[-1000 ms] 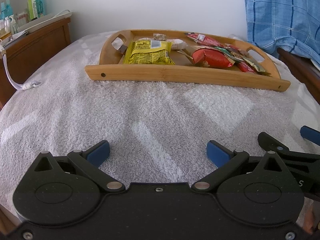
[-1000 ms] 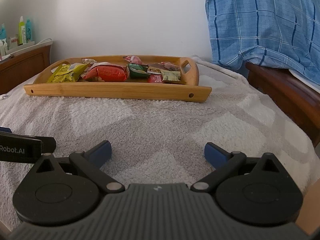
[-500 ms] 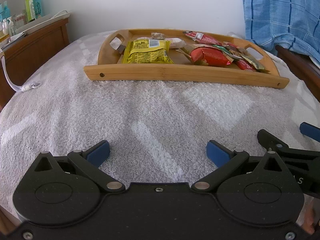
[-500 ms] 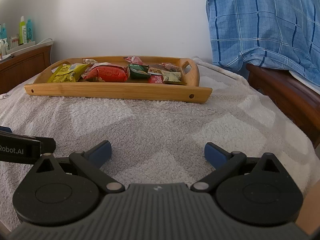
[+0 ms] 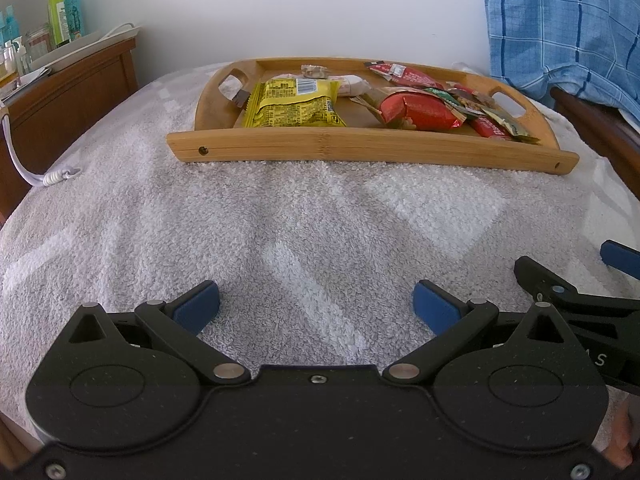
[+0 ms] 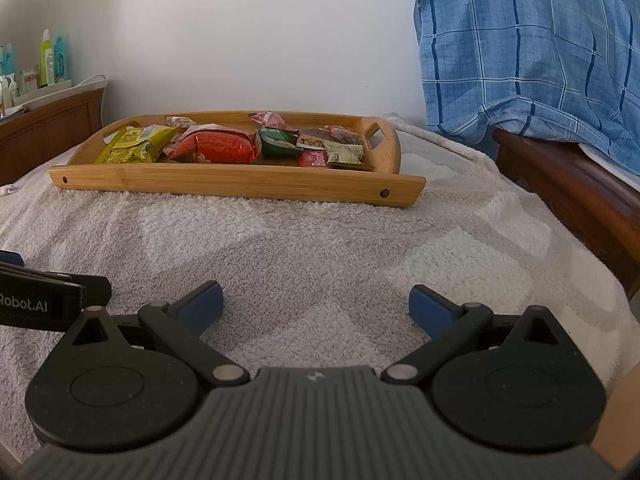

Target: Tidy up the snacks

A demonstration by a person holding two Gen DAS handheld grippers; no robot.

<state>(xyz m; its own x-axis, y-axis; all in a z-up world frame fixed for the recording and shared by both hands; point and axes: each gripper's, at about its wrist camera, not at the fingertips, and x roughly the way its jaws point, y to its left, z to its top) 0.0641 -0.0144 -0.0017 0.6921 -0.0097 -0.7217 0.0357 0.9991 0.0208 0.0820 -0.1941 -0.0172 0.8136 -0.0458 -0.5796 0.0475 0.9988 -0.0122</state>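
Wooden tray [image 5: 360,150] holds snack packets [image 5: 294,105].

My left gripper [image 5: 316,306] and right gripper [image 6: 315,304] sit side by side, both level, fingers [image 5: 198,307] spread wide, holding nothing.

A plain white wall [image 5: 320,8] fills the upper middle of the frame. Below it a pale grey towel [image 5: 280,220] covers the bed, with soft light falling across it in patches. At upper left stands a brown wooden cabinet [image 5: 68,92] with bottles [image 5: 64,12] on top, a white cord [image 5: 24,168] hanging beside it. At upper right a blue checked cloth [image 6: 540,48] drapes over dark wooden furniture [image 6: 568,184].
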